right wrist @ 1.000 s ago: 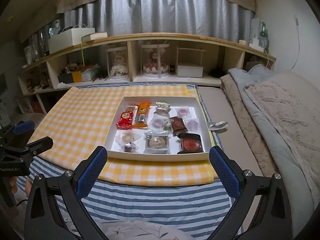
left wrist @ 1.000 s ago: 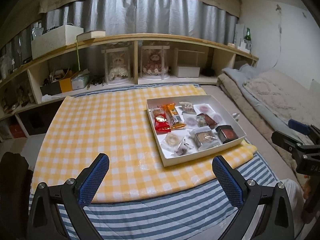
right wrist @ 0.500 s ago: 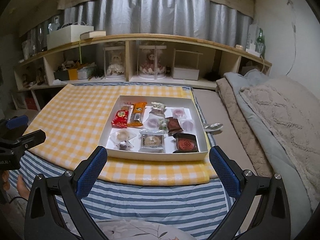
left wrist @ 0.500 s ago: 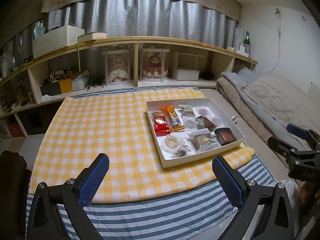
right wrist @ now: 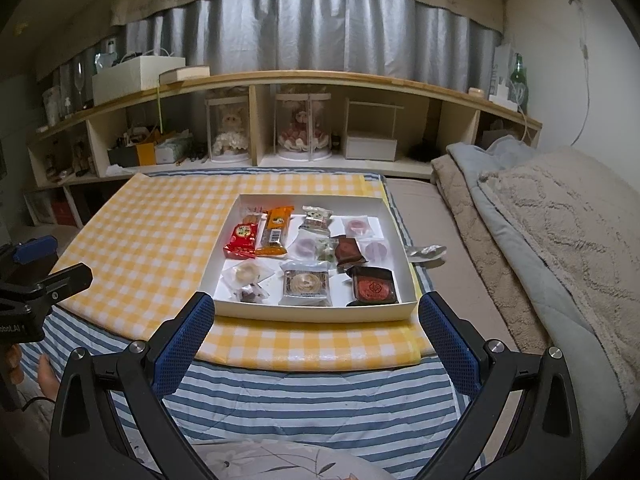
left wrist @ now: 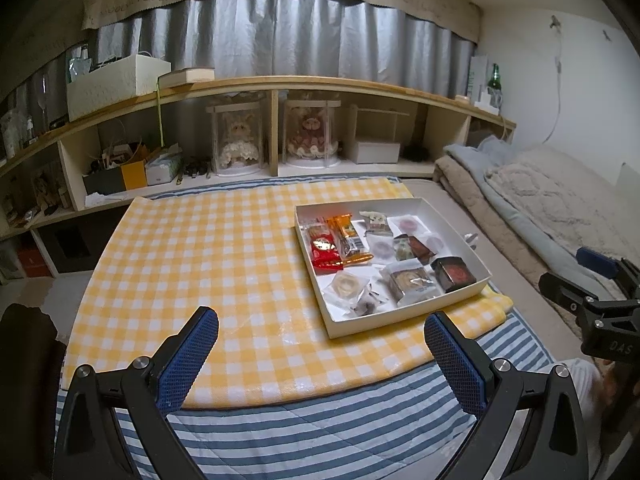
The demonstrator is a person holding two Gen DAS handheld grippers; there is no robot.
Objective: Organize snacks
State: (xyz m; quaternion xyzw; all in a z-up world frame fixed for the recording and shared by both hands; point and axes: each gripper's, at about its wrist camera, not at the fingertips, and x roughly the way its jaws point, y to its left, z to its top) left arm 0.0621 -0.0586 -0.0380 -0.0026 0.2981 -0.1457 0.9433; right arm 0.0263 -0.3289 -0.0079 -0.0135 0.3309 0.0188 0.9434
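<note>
We hold both grippers above the near edge of a bed covered with a blue-and-white striped quilt [right wrist: 320,396]. Our left gripper [left wrist: 321,354] has its blue-padded fingers [left wrist: 188,356] spread wide with nothing between them, and our right gripper [right wrist: 315,344] is likewise wide open and empty.

A yellow-and-white checked cloth [left wrist: 192,264] lies on the quilt, and on it sits a shallow white box [right wrist: 316,314] of snacks. From the left wrist view the box is at about 2 o'clock from the fingers; from the right wrist view it is straight ahead at 12 o'clock, its near wall just beyond the fingertips.

Inside the box, at the 10 o'clock corner, lie a red packet [right wrist: 241,238] and beside it an orange bar wrapper [right wrist: 275,230] with a barcode; its print is too small to read. A dark square pack with a red round emblem [right wrist: 374,287] fills the 4 o'clock corner, a clear-wrapped round pastry [right wrist: 306,283] is next to it, and a pale round cake in clear film [right wrist: 245,273] lies at 8 o'clock. Pale purple rounds [right wrist: 304,246] sit in the middle.

A crumpled silver wrapper [right wrist: 426,253] rests outside the box at 3 o'clock. The valance above the grey curtain [right wrist: 304,28] reads "GOOD LUCK". In the left wrist view the right gripper's body shows the letters "DAS"; in the right wrist view the left gripper's body carries a partly cut-off label ending in "AI".
</note>
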